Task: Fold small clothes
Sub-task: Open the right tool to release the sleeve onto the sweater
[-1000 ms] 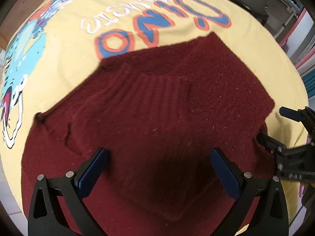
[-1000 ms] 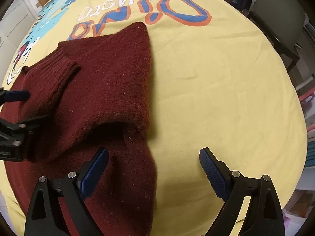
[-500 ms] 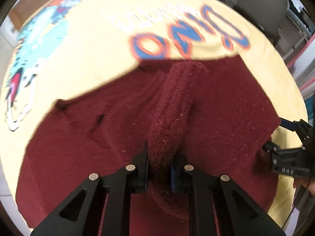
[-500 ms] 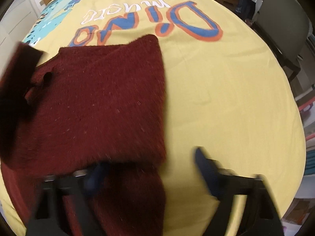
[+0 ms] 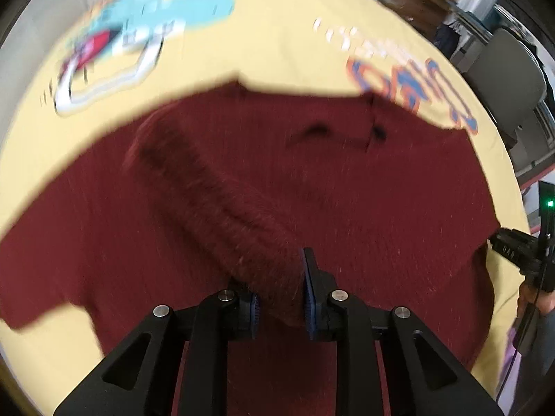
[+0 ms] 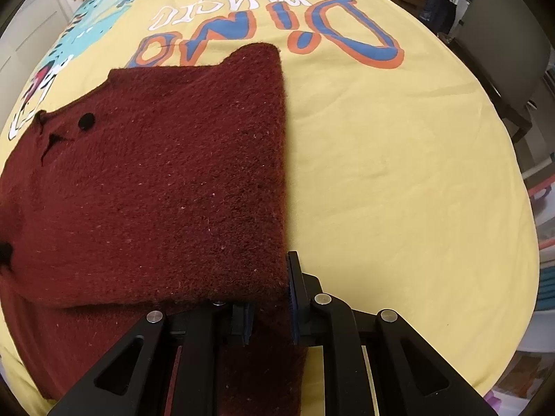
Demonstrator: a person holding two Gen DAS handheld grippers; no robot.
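Left gripper (image 5: 279, 298): jaws clenched on a raised ridge of the maroon sweater (image 5: 364, 180), easing open slightly, cloth still between the pads. The pinched ridge runs away from the gripper toward the upper left, a ribbed band lifted off the garment body.

Right gripper (image 6: 269, 315): jaws clamped on the sweater's (image 6: 156, 180) right folded edge, cloth gripped between the pads. That fold edge runs straight ahead of the gripper, its long axis pointing toward the lettering on the yellow printed cloth (image 6: 399, 173).

The sweater lies flat on the yellow cloth, mostly left of the right gripper, with two dark buttons (image 6: 85, 121) near its far-left side. Judgement: each hand holds one side, so the coming fold turns on carrying both held edges along that axis. Bare yellow cloth lies right of the sweater; nothing obstructs. A grey chair (image 6: 503, 45) stands beyond the cloth's far edge.
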